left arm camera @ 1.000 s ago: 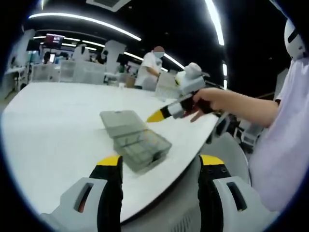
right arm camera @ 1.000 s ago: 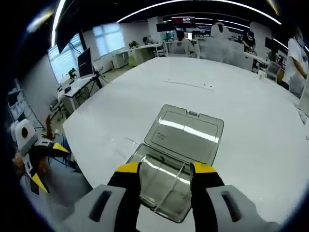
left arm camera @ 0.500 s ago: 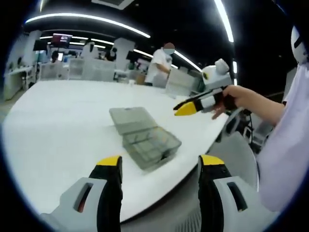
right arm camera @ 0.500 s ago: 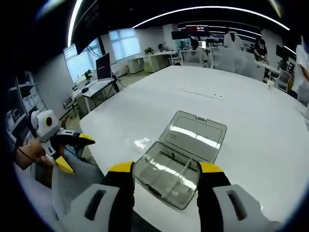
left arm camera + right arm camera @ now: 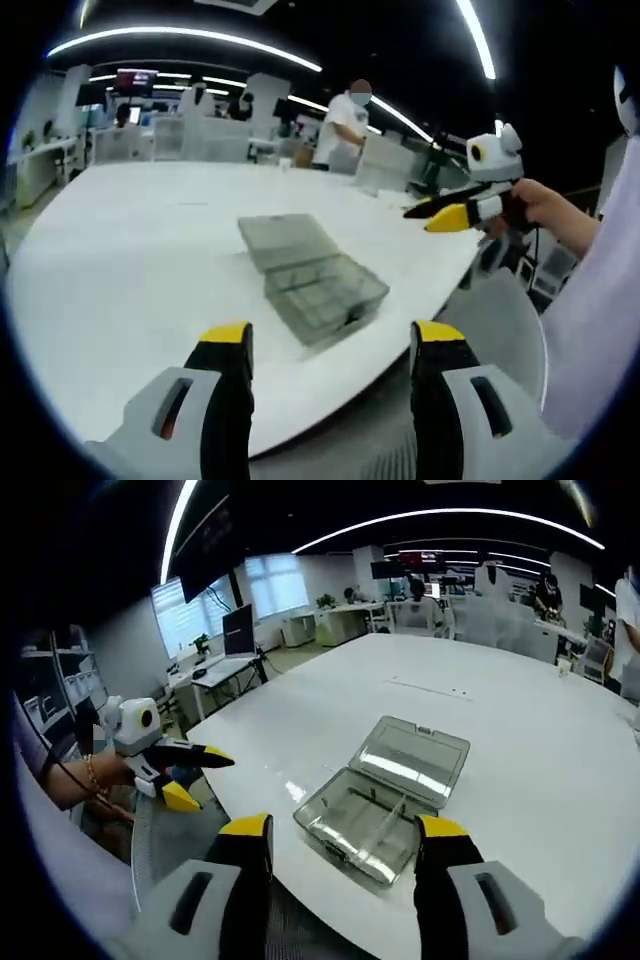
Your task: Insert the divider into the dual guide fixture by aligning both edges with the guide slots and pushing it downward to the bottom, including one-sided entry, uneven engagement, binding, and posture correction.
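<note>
While both open, empty claws (image 5: 325,345) (image 5: 343,835) are backing away, the box (image 5: 385,795) is lying open at 12 o'clock, task apparently finished.

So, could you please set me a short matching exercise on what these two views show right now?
Things:
1. clear plastic box
2. left claw
3. right claw
4. table

States:
a. white and round-edged
b. empty, held off the table's edge beside a wrist with a bracelet
c. lid swung open
d. yellow-tipped, held beyond the table's rim

Pairs: 1-c, 2-b, 3-d, 4-a
</note>
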A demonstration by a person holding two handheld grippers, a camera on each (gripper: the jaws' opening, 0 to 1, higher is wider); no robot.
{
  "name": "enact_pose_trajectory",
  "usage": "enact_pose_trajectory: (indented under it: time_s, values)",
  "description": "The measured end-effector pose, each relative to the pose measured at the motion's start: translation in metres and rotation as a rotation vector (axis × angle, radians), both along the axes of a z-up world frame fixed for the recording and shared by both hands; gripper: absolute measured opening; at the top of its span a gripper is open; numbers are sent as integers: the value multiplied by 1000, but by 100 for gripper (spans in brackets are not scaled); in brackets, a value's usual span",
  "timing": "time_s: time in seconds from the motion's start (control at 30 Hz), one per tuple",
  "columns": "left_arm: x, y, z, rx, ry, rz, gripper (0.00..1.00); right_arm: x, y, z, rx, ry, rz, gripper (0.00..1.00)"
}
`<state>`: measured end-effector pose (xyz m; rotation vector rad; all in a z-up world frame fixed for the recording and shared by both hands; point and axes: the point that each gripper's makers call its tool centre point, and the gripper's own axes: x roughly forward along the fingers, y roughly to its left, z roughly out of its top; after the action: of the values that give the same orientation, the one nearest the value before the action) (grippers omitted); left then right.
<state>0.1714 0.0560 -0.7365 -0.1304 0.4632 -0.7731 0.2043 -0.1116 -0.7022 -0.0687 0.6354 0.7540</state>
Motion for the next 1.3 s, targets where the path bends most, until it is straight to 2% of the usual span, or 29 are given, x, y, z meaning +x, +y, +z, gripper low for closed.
enact_pose_trajectory:
  time_s: [0.1, 0.27, 0.4, 0.73, 0.97, 1.17, 1.3]
  values:
    - [-1, -2, 0, 10, 5, -1, 61, -13, -4, -3, 13, 6, 6, 54]
    - [-3, -6, 0, 27, 10, -4, 61, -38, -12, -20, 4, 42, 19, 55]
    - [-4, -8, 2, 42, 5, -5, 62, -50, -20, -29, -11, 61, 30, 55]
    - [-5, -11, 1, 71, 13, -4, 63, -53, -27, -18, 38, 40, 21, 55]
    - [-1, -9, 0, 81, 28, 3, 63, -57, -33, -24, 44, 28, 10, 56]
    - [0, -9, -1, 108, 36, 12, 62, -60, -28, -25, 66, 29, -3, 54]
    - [0, -7, -3, 126, 48, 21, 62, -65, -26, -30, 38, 26, 10, 55]
